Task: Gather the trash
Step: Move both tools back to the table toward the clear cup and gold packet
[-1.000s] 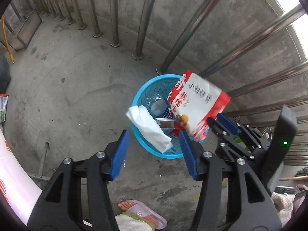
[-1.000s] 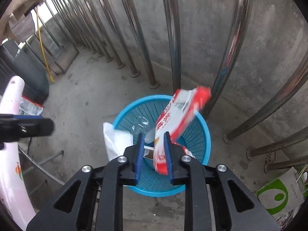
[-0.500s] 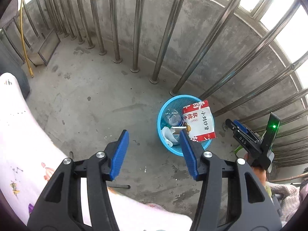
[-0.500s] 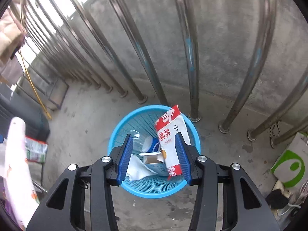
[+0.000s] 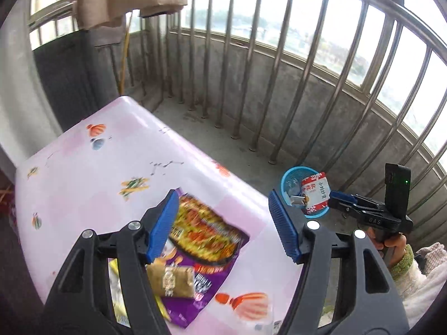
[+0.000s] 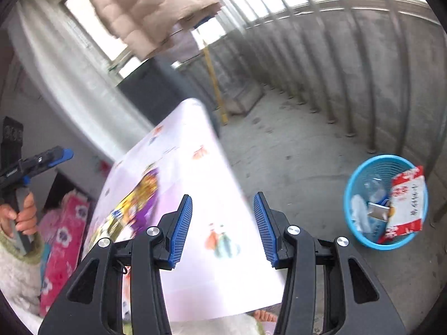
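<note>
A blue basket [image 5: 287, 177] [image 6: 352, 184] stands on the concrete floor by the railing and holds a red-and-white bag [image 5: 315, 191] [image 6: 408, 198], a bottle and other trash. A purple snack bag [image 5: 206, 240] [image 6: 134, 203] lies on the pink table [image 5: 83, 176] [image 6: 195, 223], with a brown packet [image 5: 170, 277] on it and a yellow wrapper [image 5: 117, 298] beside it. My left gripper [image 5: 223, 226] is open and empty just above the purple bag. My right gripper [image 6: 222, 229] is open and empty over the table's edge.
Steel railing bars [image 5: 279, 83] and a low concrete wall ring the balcony. A jacket [image 6: 156, 8] hangs overhead. A yellow pole [image 6: 215, 83] leans at the far corner. A pink floral cloth [image 6: 64, 234] lies left of the table.
Both grippers swung away from the basket and up to the table. The red-and-white bag left the right gripper and stays in the basket. The views are blurred by motion.
</note>
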A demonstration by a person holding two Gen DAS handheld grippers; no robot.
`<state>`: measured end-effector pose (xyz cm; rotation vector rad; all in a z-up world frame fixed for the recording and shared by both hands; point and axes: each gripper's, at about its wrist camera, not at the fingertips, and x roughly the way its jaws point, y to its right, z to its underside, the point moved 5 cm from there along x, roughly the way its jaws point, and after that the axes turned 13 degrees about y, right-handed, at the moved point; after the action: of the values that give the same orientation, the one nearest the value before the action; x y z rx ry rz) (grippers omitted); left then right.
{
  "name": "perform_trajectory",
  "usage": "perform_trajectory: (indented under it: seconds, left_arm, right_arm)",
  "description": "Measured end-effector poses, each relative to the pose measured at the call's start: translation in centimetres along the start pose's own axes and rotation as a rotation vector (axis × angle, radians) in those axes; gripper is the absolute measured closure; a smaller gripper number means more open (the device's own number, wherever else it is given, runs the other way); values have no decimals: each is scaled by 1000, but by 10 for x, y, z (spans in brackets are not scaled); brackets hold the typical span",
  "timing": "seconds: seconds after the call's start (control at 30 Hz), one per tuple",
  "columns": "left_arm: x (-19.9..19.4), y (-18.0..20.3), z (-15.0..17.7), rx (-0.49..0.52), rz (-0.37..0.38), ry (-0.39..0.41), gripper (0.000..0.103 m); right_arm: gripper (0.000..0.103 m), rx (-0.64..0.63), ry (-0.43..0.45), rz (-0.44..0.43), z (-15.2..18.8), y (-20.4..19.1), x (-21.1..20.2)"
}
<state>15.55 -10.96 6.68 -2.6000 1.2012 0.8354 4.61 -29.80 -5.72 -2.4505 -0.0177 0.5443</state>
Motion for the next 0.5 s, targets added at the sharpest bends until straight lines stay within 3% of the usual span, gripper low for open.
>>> perform_trajectory:
  seconds: [0.1,0.17,0.33,0.5]
  left_arm:
    - [-51,-30,37,-66,-62,63,40]
    - [-74,-45,65,-136,-64,83,40]
    - [-92,-49,127,-297,-13,87,40]
    - [-69,-43,154,-365,24,68,43]
  right_arm:
    - [58,-47,-85,-146,26,-45,8]
    - [58,-69,-136,-192,43,-62,17]
    - [58,-95,-248,-200,81,-84,46]
    - [63,-80,-277,-147,93,-83,66]
